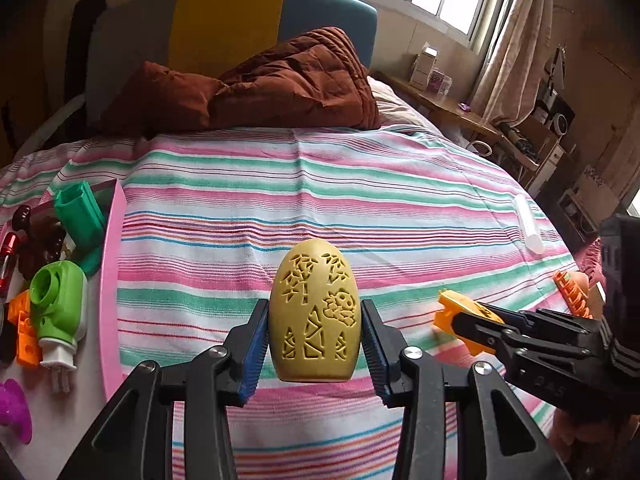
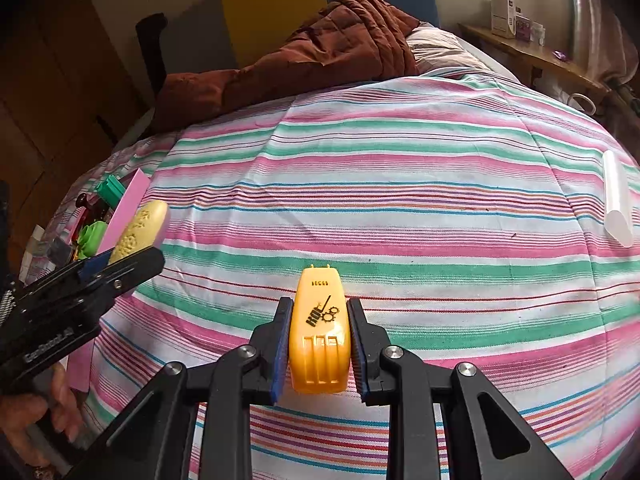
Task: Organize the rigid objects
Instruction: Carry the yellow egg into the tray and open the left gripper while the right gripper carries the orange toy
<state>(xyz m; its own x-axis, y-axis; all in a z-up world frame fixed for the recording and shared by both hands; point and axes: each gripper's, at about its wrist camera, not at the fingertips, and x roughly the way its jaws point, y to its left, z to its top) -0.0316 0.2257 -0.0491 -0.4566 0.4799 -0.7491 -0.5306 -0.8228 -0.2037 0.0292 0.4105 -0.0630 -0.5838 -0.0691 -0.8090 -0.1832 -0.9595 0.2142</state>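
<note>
Holding one object each, both grippers sit over the striped bed sheet [image 1: 320,184]. Left gripper [image 1: 314,344]: jaws clamped on a tan egg-shaped piece [image 1: 313,312] with cut-out patterns, blue pads pressing its two sides low down, rounded top sticking out well past the tips. In the right wrist view the same egg [image 2: 140,228] shows at left edge, side-on, just beside the pink tray edge [image 2: 128,208].

Right gripper [image 2: 318,344]: jaws closed on an orange-yellow plastic piece [image 2: 319,332] with black gear logo, pads on its long sides, narrow end pointing forward beyond the tips. Left wrist view catches that orange piece [image 1: 456,312] at right, near the egg but apart from it.

Pink tray [image 1: 110,280] lies at left on the bed, long edge running away from camera. Inside: green tube block [image 1: 80,220], green-and-white nozzle part [image 1: 56,304], orange brick [image 1: 24,332], dark brown figure [image 1: 36,240], purple piece [image 1: 12,408] at bottom left. Tray looks crowded; free spots inside hard to judge from this angle.

Middle of the sheet is bare between tray and a clear white tube [image 2: 618,200] lying far right near the bed edge. Rust-brown quilt [image 1: 280,80] is bunched at the head end, well apart from both grippers. An orange comb-like part [image 1: 572,292] sits at right behind the right gripper body. A hand [image 2: 36,420] grips the left tool handle at lower left.
</note>
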